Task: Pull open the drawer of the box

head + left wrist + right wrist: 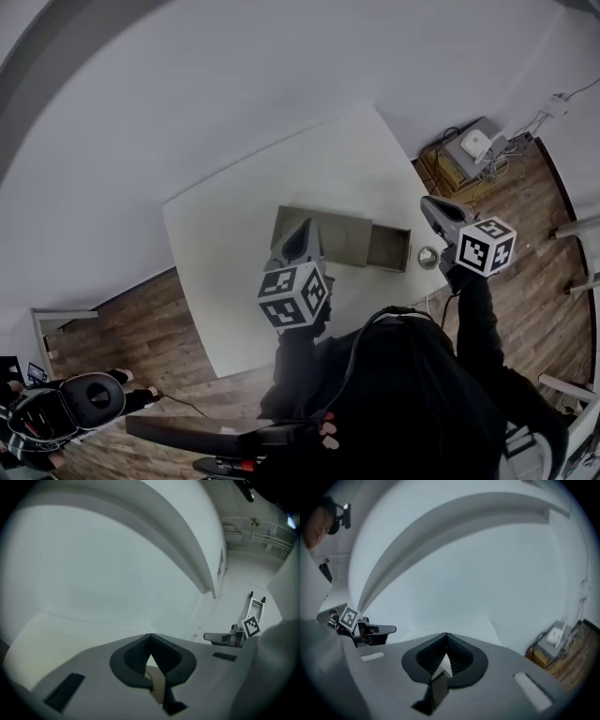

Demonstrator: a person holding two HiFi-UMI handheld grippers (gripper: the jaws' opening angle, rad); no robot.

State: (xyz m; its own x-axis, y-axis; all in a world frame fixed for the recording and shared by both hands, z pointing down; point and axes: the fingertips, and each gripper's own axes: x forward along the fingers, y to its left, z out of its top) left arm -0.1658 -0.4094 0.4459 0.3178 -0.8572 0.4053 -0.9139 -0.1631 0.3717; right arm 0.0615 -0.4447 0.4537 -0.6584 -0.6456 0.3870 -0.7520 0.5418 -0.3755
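Observation:
An olive-grey box point(330, 232) lies on the white table point(230, 272) in the head view. Its drawer point(389, 249) sticks out to the right, open. My left gripper point(302, 228) hangs raised over the box's left end, jaws together and empty. My right gripper point(428, 204) hovers up beside the drawer's right end, also shut on nothing. In the left gripper view the left gripper point(150, 637) points at a bare wall, with the right gripper point(220, 637) off to its right. The right gripper view shows the right gripper point(446, 635) closed, aimed at the wall and the table's far corner.
A small round object point(427, 256) lies on the table just right of the drawer. A low wooden stand with a white device point(473, 148) and cables sits on the floor at the right. Dark equipment point(66, 408) is at the lower left on the wooden floor.

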